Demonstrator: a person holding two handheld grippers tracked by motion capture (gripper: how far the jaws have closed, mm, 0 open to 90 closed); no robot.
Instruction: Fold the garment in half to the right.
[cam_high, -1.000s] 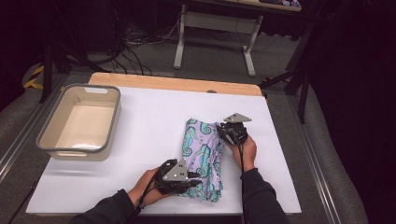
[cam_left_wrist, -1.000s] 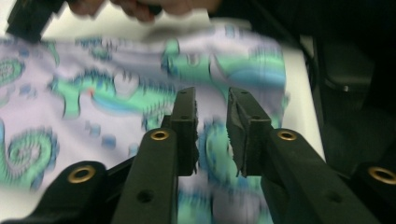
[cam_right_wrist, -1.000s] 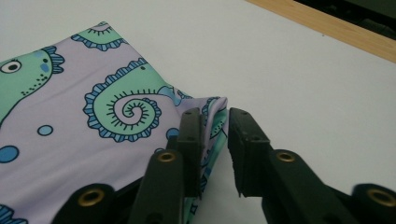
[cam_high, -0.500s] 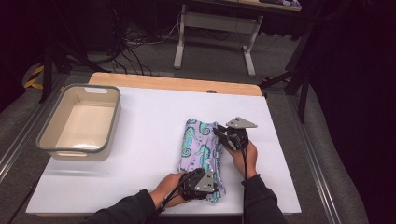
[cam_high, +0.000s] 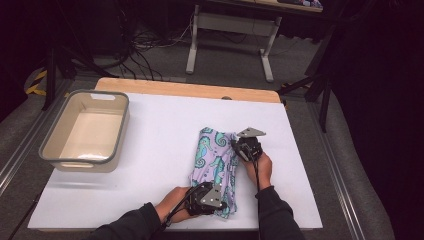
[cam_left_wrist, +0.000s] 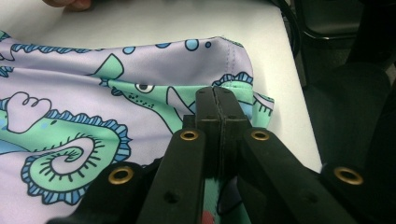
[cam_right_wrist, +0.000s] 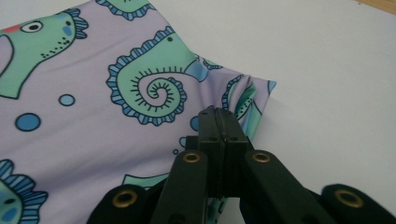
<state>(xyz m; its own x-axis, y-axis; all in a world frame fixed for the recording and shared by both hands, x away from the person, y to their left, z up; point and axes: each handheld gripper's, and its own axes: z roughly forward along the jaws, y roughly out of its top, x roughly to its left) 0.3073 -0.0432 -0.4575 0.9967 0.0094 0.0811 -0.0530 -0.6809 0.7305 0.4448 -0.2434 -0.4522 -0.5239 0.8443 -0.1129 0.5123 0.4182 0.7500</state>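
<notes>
A folded lilac cloth printed with seahorses (cam_high: 216, 167) lies right of centre on the white bench (cam_high: 160, 130), lower half of the high view. The left hand-held gripper (cam_high: 220, 204) has just been closing and is now clenched on the cloth's near corner at the bottom of the frame; its jaws meet over a pinched fold in its own view (cam_left_wrist: 218, 105). The right hand-held gripper (cam_high: 235, 146) has likewise just clamped the far right corner (cam_right_wrist: 219, 122). A beige tub (cam_high: 115, 134) stands well apart at the left.
</notes>
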